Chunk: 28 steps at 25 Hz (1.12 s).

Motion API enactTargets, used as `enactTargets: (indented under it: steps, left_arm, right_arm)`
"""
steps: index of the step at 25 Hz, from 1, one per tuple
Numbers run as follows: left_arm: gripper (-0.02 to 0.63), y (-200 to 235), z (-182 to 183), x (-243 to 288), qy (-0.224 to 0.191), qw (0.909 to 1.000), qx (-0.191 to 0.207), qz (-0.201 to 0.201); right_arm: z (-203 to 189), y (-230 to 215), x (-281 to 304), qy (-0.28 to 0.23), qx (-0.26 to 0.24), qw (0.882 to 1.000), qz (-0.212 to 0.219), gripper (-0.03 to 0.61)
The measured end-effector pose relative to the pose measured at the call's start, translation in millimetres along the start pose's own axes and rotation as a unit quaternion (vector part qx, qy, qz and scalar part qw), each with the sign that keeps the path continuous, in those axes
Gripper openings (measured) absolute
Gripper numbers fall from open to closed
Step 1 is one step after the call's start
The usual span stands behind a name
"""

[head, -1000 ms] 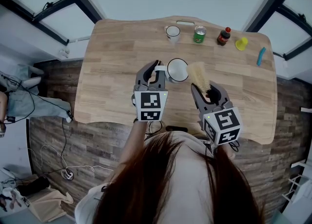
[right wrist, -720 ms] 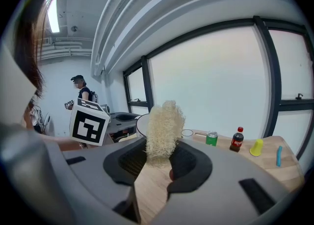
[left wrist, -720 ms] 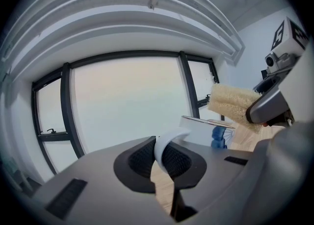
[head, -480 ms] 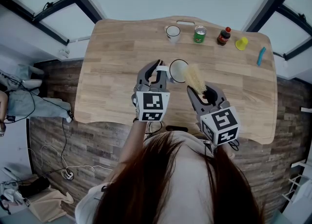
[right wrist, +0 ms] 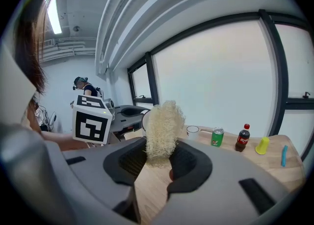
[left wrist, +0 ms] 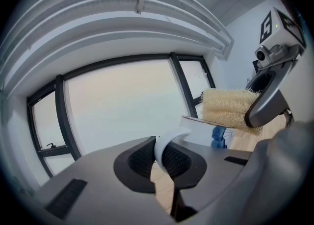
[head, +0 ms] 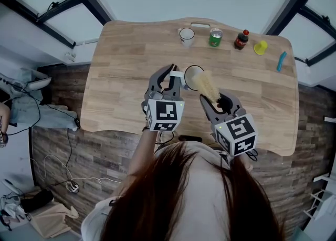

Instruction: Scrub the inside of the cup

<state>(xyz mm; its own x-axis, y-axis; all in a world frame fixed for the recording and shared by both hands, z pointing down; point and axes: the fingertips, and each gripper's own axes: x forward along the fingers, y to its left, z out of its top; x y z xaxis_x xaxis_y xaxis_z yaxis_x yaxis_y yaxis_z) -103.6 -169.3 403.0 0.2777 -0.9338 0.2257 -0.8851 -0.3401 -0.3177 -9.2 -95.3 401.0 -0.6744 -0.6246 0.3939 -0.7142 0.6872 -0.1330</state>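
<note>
1. Held the cup (head: 193, 76) by its white handle (left wrist: 167, 144) with the left gripper (head: 169, 76), jaws squeezed shut on that handle.
2. Tipped the cup over the wooden table (head: 121, 72), with its open mouth turned toward the right gripper (head: 218, 100).
3. Pinched a pale, scratchy sponge (head: 206, 83) in the right gripper, jaws closed tight on its lower end, with the fluffy end sticking out past them.
4. Set the fluffy end of the sponge right at the mouth of the cup, by the rim. Could not tell how far inside it reached.
5. Looked dark inside the cup from the head view. Could not make out anything else in there.
6. Lined up along the far edge of the table, well apart from the cup: a small white mug (head: 186, 35), a green can (head: 215, 37), a dark bottle (head: 241, 39) with a red cap, a little yellow thing (head: 260, 47) and a thin blue thing (head: 281, 60).
7. Stood upright, all of the mug, the can and the bottle. Could not tell what was in the small white mug.
8. Showed long dark hair (head: 184, 192) at the bottom of the head view.
</note>
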Motion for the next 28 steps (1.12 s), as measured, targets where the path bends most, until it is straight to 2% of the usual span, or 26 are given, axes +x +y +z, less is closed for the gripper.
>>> enactTargets:
  steps: [11,21,28]
  left_arm:
    - [0.028,-5.9,11.3,-5.6,-0.025,0.996,0.086,0.0]
    - [0.028,-9.9,20.4,-8.4,-0.042,0.9899,0.135,-0.001]
    - [0.028,-15.3,23.8,-4.7,-0.062,0.9781,0.198,-0.008]
  right_arm:
    - [-9.9,4.7,1.5,0.031,-0.003,0.999,0.029,0.135]
    - [-14.5,6.6,1.8,0.05,-0.002,0.997,0.051,0.135]
    - [-21.9,5.5,7.3,0.078,0.008,0.995,0.062,0.135]
